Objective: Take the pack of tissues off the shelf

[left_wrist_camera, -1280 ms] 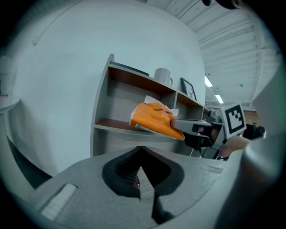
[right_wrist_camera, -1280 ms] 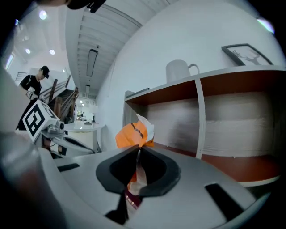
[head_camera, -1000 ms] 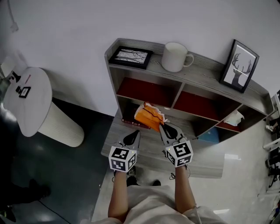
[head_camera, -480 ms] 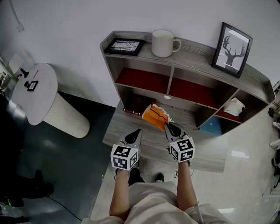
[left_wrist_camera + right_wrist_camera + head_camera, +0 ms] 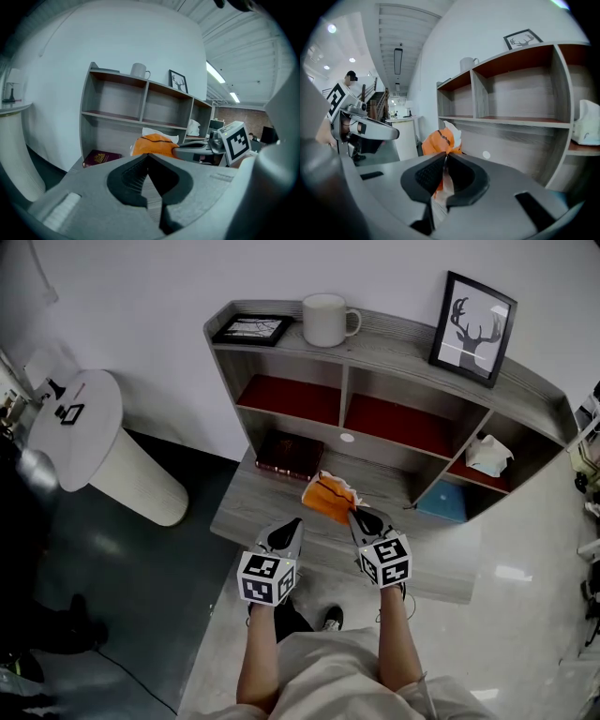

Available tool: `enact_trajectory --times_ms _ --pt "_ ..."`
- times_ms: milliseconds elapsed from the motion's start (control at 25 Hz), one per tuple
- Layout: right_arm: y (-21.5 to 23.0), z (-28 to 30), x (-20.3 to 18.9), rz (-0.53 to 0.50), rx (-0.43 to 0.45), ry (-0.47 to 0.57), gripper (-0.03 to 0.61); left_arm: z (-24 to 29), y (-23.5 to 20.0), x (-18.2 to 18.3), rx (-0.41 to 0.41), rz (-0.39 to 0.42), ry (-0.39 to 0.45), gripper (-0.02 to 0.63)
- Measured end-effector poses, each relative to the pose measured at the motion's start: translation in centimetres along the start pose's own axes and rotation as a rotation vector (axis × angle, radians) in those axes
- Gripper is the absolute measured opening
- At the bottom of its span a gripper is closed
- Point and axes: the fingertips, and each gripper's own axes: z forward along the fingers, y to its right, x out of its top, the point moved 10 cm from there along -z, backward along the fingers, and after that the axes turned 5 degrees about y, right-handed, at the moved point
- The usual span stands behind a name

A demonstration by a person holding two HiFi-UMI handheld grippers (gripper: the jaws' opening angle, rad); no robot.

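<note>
**Tissue pack clamped in your right gripper, clear of the shelf compartments**

Your right gripper (image 5: pixel 354 514) has its jaws closed on the orange pack of tissues (image 5: pixel 329 497). It pinches one end, and in the right gripper view the jaws hide the lower part of the pack, so you only see its orange top and a white flap. The print on the wrapper is too small to read. The pack hangs over the wide bottom board of the shelf (image 5: pixel 394 351), in front of the two middle compartments and outside them.

Your left gripper (image 5: pixel 294 523) has its jaws closed tip to tip with nothing between them. It sits just beside the right one, over the front edge of the board.

In the right-hand compartment there is a white crumpled bundle (image 5: pixel 489 455), but you cannot tell what it is. Below it, a blue thing (image 5: pixel 442 503) is partly hidden by the shelf wall. Your forearms are cut off at the bottom of the head view.

The count:
- One pack of tissues.
- One mug (image 5: pixel 326 320).
- Two picture frames: one standing with a deer (image 5: pixel 472 327), one lying flat (image 5: pixel 251 329).
- One dark red book (image 5: pixel 290 456) on the bottom board.
- One round white stand (image 5: pixel 89 432) to the left.
</note>
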Motion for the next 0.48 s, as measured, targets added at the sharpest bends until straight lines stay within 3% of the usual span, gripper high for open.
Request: enact_trajectory --times_ms 480 --pt "-0.8 -4.1 -4.0 0.044 0.014 -0.046 0.029 -1.8 3.8 -3.2 0.013 -0.016 -0.045 0.008"
